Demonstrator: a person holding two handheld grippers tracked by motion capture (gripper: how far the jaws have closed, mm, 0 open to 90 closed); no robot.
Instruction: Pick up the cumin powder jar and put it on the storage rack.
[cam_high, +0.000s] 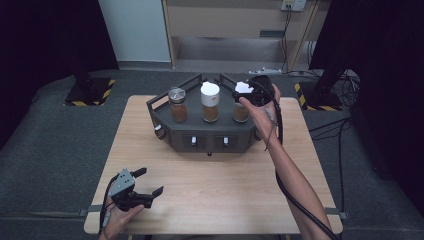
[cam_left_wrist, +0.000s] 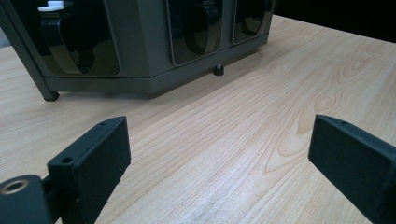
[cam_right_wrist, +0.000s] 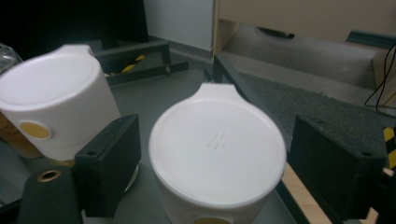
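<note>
Right gripper (cam_high: 248, 93): over the right end of the dark rack (cam_high: 170, 131), its jaws standing apart on either side of the right jar's white lid (cam_right_wrist: 217, 149); the pads do not press on it.
Right jar (cam_high: 241, 113): at the rack's right end, beside the middle jar (cam_high: 210, 102); brown contents show through the glass.
Left gripper (cam_high: 134, 192): near the table's front left corner, jaws wide with bare wood between them.
Hidden or unclear: the right jar's lid is partly covered by the hand in the high view; its body is cut off in the right gripper view (just a brown spot shows low on it). The left jar (cam_high: 178, 105) looks to have a clear top.
Table (cam_high: 220, 200): pale wood, the rack at its far middle.
Room: grey carpet, yellow-black striped stand bases, cables at the right, dark curtains at both sides.
</note>
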